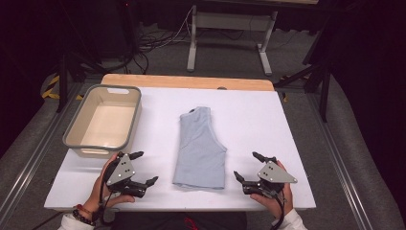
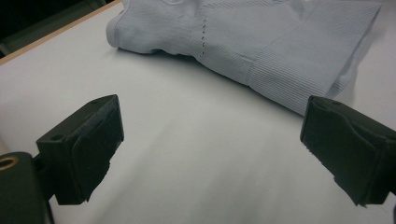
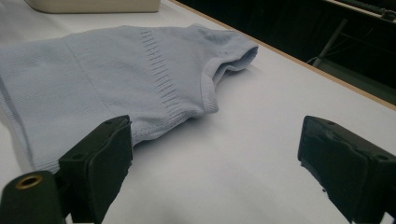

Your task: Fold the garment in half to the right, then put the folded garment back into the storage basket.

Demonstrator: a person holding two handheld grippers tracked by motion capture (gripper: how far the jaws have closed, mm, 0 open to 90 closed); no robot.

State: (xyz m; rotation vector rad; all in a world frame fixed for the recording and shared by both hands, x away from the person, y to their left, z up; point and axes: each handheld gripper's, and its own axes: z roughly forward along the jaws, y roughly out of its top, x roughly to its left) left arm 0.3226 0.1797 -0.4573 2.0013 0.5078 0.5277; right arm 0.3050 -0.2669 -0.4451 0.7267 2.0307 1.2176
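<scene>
A pale blue knit top point(image 1: 199, 148), folded in half lengthwise, lies flat at the centre of a white table point(image 1: 268, 120), its hem toward six o'clock and its neck toward twelve. Flanking the hem, the left gripper point(image 1: 142, 168) rests at about eight o'clock of the garment and the right gripper point(image 1: 246, 167) at about four o'clock, each with jaws spread wide, holding nothing and just short of the cloth. A beige tub point(image 1: 103, 120) with a grey rim (empty, as far as can be seen) sits at ten o'clock. The folding looks only partly done; further folds and probably placing it in the tub seem to remain.
</scene>
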